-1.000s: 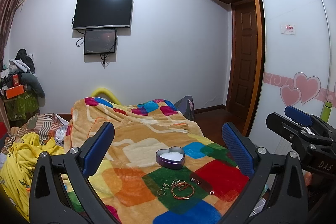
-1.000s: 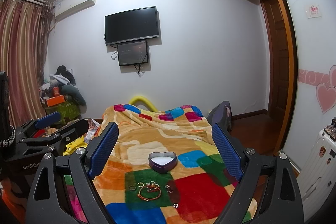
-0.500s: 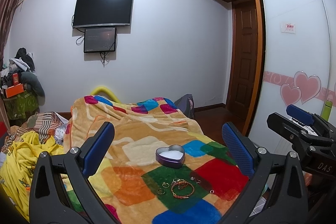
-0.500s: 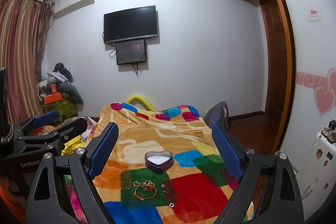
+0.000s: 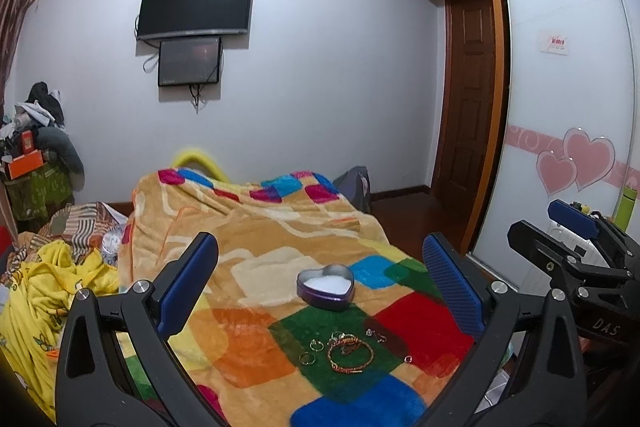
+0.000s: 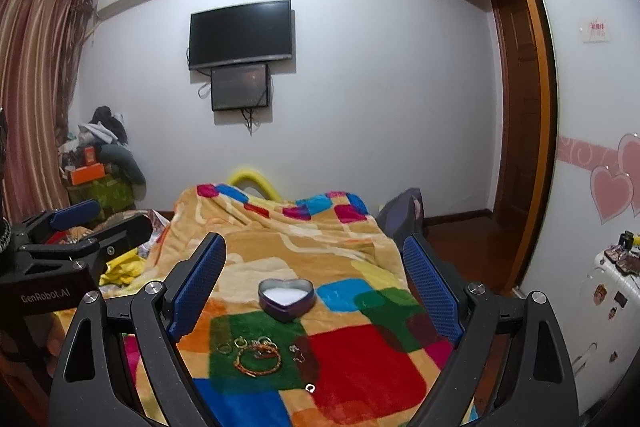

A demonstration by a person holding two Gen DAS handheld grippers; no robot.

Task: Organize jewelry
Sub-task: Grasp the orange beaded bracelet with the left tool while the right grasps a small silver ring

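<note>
— Jewelry: where is it lying?
— On the checkered blanket (image 5: 256, 247), on the green patch. From the left: small gold rings (image 5: 307, 358), a braided bracelet (image 5: 350, 354), earrings (image 5: 376, 335), then one small ring (image 5: 408, 359) apart on the red patch.
— And the heart tin (image 5: 326, 286)?
— Just behind them, open, white inside.
— The grippers?
— Left gripper (image 5: 320, 283) and right gripper (image 6: 314, 287) both hover above the bed, jaws spread wide, holding nothing.
</note>
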